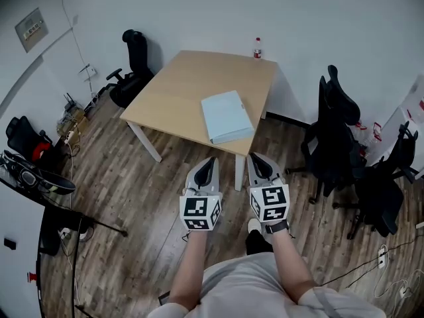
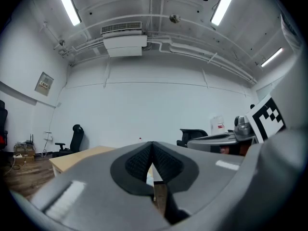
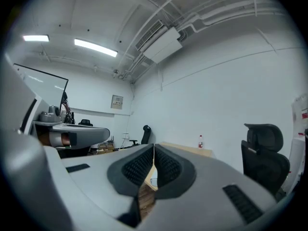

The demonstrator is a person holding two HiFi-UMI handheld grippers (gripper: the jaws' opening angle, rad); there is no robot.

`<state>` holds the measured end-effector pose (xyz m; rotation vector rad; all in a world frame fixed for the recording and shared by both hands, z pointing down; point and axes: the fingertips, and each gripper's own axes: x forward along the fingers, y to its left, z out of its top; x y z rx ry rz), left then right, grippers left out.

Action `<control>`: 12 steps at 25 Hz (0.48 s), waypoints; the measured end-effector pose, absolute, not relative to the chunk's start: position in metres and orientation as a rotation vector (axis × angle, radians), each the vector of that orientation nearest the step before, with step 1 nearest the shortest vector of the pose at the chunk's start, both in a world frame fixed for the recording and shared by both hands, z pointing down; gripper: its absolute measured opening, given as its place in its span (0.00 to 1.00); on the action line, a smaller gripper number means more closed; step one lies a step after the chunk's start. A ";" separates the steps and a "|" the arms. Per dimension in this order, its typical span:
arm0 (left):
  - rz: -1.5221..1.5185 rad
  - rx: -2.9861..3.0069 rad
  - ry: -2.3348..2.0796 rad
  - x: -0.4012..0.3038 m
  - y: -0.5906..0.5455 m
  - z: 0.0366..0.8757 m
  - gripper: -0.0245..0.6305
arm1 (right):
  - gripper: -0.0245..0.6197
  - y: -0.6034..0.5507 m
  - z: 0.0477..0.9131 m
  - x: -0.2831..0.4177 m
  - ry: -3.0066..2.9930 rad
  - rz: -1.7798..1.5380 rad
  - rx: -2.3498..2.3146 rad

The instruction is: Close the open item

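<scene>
On the wooden table (image 1: 192, 85) ahead of me, a pale blue flat item (image 1: 226, 116) lies near the front edge, and a bottle (image 1: 257, 48) stands at the far edge. I hold my left gripper (image 1: 211, 159) and right gripper (image 1: 253, 156) side by side, apart from the item, each with jaws pressed together on nothing.

Counter (image 1: 179, 91) dead ahead, a flat case (image 1: 226, 116) lying on its near right part, close to the front edge. A bottle (image 1: 257, 48) stands at the far edge. Office chairs (image 1: 334, 138) are off to the right, and another chair (image 1: 136, 68) sits beyond the far left corner. The left tongs (image 1: 211, 159) and right tongs (image 1: 254, 156) are side by side, just short of the counter.
</scene>
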<state>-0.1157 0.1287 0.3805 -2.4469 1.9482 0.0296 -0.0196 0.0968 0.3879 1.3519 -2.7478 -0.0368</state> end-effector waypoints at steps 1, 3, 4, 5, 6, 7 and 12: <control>0.032 -2.440 1.962 -0.116 0.113 0.380 0.05 | 0.06 0.081 0.389 -0.019 -2.749 -0.030 1.338; 0.041 -2.426 1.990 -0.115 0.081 0.380 0.05 | 0.06 0.051 0.390 -0.019 -2.746 -0.035 1.304; 0.045 -2.421 2.000 -0.115 0.065 0.379 0.05 | 0.06 0.035 0.390 -0.019 -2.742 -0.038 1.290; 0.048 -2.416 2.008 -0.113 0.048 0.378 0.05 | 0.06 0.019 0.389 -0.018 -2.740 -0.040 1.281; 0.050 -2.410 2.015 -0.112 0.033 0.377 0.05 | 0.06 0.003 0.388 -0.016 -2.740 -0.041 1.273; 0.052 -2.405 2.023 -0.110 0.017 0.377 0.05 | 0.06 -0.012 0.387 -0.014 -2.740 -0.042 1.266; 0.053 -2.383 2.060 -0.100 -0.053 0.381 0.05 | 0.06 -0.081 0.390 -0.006 -2.746 -0.042 1.229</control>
